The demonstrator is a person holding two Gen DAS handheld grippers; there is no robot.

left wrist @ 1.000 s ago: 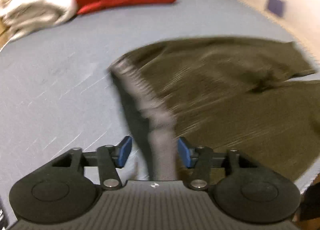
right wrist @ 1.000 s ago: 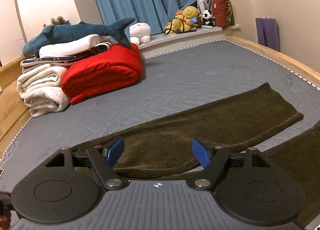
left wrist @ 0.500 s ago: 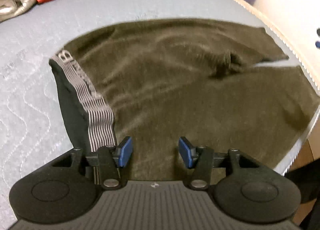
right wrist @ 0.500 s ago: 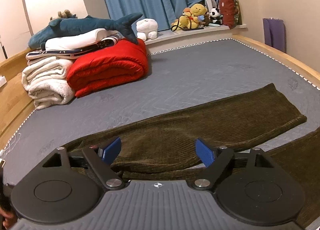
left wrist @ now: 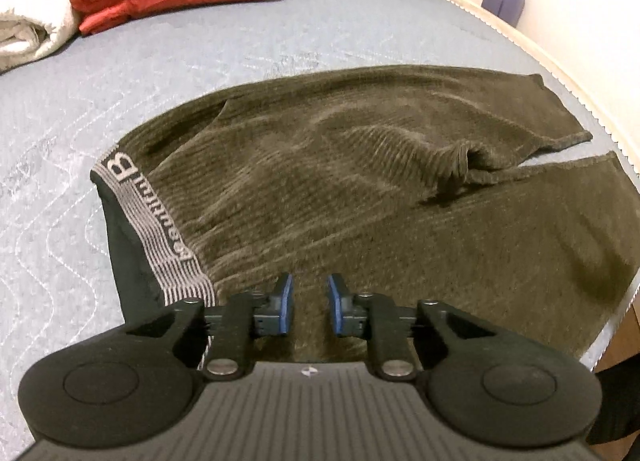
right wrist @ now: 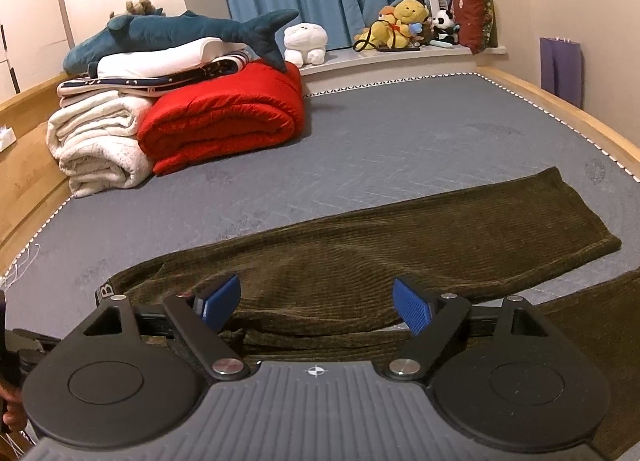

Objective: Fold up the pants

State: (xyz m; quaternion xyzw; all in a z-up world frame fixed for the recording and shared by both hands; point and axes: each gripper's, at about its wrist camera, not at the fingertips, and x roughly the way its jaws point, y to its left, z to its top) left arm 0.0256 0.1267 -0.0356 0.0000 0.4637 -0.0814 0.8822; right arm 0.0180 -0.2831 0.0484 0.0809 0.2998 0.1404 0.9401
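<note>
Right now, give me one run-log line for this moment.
stage: pre-fold | pants: spread on bed | left gripper: closing over waist fabric, no grip seen | right gripper: open, holding nothing

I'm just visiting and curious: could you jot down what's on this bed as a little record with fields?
surface: grey mattress
garment: brown corduroy pants, spread flat, legs apart
waistband: striped, turned outward
left gripper: closing, over the fabric beside the waistband
right gripper: open above the pants
behind: red quilt, white blanket, plush shark
</note>
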